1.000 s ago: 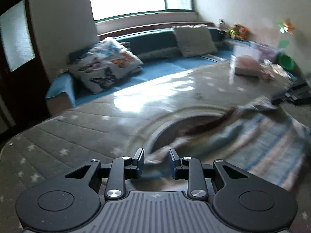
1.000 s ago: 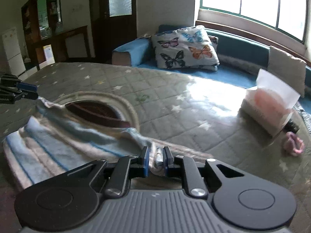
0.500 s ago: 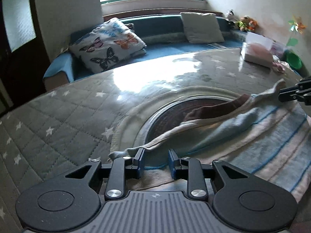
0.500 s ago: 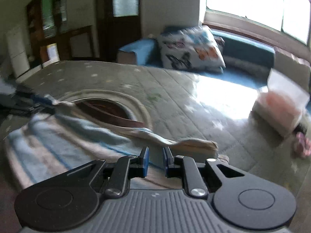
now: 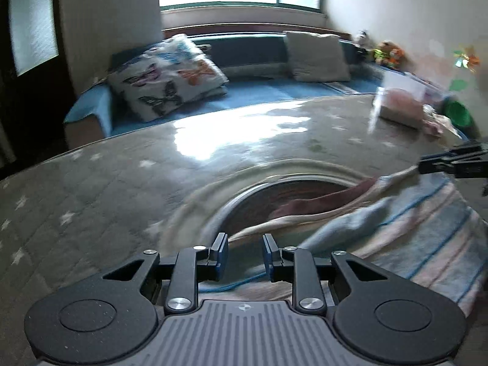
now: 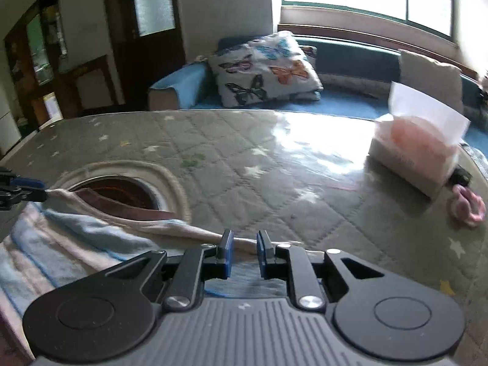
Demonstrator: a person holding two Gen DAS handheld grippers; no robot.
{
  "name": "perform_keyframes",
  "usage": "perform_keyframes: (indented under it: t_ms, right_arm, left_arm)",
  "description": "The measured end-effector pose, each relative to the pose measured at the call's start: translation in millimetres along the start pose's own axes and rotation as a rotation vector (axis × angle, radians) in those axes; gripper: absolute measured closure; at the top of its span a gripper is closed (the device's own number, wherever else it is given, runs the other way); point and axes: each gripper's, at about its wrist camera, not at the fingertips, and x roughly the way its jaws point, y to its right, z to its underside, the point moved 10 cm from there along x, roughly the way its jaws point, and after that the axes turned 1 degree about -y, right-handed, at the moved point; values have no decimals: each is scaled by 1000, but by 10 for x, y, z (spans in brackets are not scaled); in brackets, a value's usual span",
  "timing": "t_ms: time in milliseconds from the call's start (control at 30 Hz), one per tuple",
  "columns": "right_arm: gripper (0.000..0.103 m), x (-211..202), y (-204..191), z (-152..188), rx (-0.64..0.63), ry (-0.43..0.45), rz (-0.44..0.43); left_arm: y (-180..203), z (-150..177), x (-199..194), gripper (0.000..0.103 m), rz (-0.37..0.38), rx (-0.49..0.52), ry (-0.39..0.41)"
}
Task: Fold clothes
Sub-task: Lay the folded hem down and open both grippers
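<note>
1. The striped garment (image 5: 411,231) lies on the quilted table (image 5: 122,183), partly over its round opening (image 6: 122,190).
2. The left gripper (image 5: 243,254) and right gripper (image 6: 243,251) both stand parted, gripping nothing.
3. Best to close squarely on the hem nearest the opening, both corners level.

The left gripper (image 5: 242,254) and the right gripper (image 6: 243,254) are built alike: black linkage arms are joined by silver screws, round black discs are set at both sides, a grey ribbed plate with a small emblem lies between, and blue pads (image 5: 222,256) are fitted inside the fingertips.
</note>
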Motion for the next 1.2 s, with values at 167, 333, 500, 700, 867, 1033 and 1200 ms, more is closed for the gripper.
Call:
perform_keyframes:
  t_ms: [167,333,500,700,867,1033,1200]
  right_arm:
    - [85,140,-164,2,-6,-30,-29]
    - [84,243,-121,30,17,-41,-13]
    - [83,139,-305,-37,-29,-17,-27]
    - [78,171,-826,-94,-109,-18,-123]
    - [77,325,-1190,-47,-157,-39,-165]
    - [76,423,-1450,58,-209,-62,-176]
    - [72,308,-1683,99,-259,-49,-203]
  left_arm:
    - [48,-9,266,75,-12,-9,-58]
    - [-78,-1,378,71,-11,-90,-82]
    - [-56,-20,225,73,-21,-83,-54]
    - [-54,65,99,73,-6,-71,-59]
    - [-166,241,39,73,-23,-66,-68]
    - [-317,356,-61,73,-40,-90,-57]
    - [-339,373,-213,73,-39,-85,-31]
